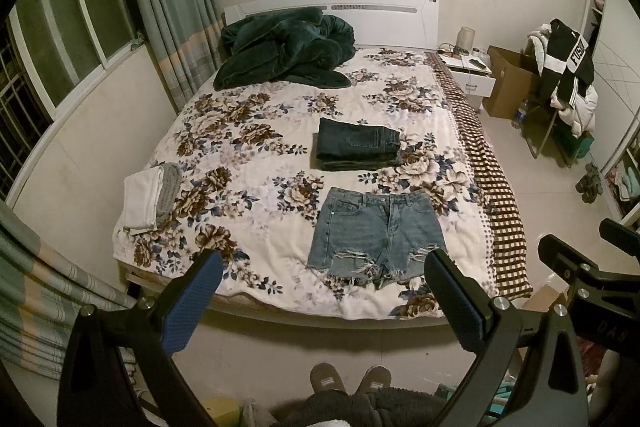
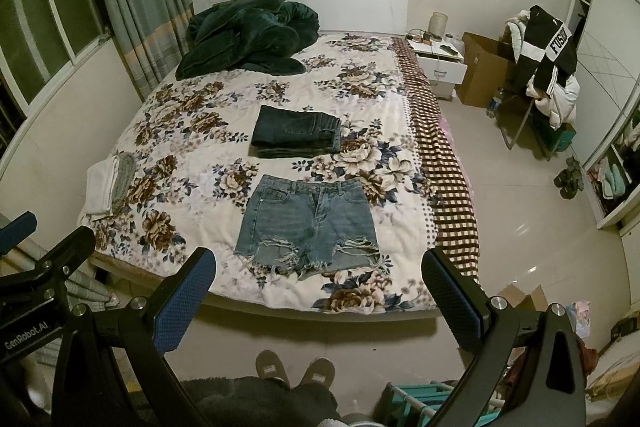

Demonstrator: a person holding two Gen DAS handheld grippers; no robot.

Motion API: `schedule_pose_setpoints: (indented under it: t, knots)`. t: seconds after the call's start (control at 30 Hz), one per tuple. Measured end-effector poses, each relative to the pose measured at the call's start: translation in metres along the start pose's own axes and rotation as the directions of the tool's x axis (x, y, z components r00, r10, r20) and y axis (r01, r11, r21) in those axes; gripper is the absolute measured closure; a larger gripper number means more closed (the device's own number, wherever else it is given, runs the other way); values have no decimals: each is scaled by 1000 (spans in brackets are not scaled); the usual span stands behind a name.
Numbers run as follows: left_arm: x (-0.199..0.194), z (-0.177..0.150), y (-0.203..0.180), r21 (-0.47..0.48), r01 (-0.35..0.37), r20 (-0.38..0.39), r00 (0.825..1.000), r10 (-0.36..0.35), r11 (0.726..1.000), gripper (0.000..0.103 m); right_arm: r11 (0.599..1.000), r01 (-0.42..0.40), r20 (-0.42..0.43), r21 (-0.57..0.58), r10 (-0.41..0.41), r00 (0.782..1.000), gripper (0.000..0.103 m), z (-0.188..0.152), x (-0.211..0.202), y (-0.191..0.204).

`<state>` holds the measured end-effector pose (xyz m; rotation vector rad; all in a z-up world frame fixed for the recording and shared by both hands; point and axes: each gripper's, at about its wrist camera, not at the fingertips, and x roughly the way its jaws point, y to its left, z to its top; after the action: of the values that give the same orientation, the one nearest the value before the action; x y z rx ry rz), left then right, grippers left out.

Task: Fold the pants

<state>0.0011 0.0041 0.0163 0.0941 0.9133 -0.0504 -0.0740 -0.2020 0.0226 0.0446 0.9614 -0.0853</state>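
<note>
Light blue frayed denim shorts (image 1: pixel 376 235) lie flat and unfolded near the foot of the floral bed (image 1: pixel 248 163); they also show in the right wrist view (image 2: pixel 308 223). Dark jeans (image 1: pixel 358 143), folded in a stack, lie just beyond them, also in the right wrist view (image 2: pixel 296 133). My left gripper (image 1: pixel 324 267) is open and empty, held off the foot of the bed, short of the shorts. My right gripper (image 2: pixel 320 267) is open and empty at a similar distance.
A dark green blanket (image 1: pixel 280 51) is heaped at the headboard. Folded white and grey cloths (image 1: pixel 148 195) sit at the bed's left edge. A nightstand (image 1: pixel 470 67), cardboard box (image 1: pixel 508 83) and clothes-laden chair (image 1: pixel 560 87) stand to the right. Slippered feet (image 1: pixel 348 379) stand below.
</note>
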Motion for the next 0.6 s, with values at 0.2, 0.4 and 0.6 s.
schedule_pose_setpoints:
  t: [0.2, 0.4, 0.6]
  knots:
    - [1, -2, -1, 0, -1, 3, 1000, 1, 1000, 0, 1000, 1, -7, 5, -1, 1000, 0, -2, -1, 6]
    - [-2, 3, -4, -1, 11, -1, 1000, -11, 1000, 0, 1000, 20, -31, 14, -19, 999, 0, -10, 11, 25]
    - [23, 4, 3, -1, 7, 8, 1000, -7, 1000, 0, 997, 64, -57, 45, -61, 997, 0, 9, 49, 23]
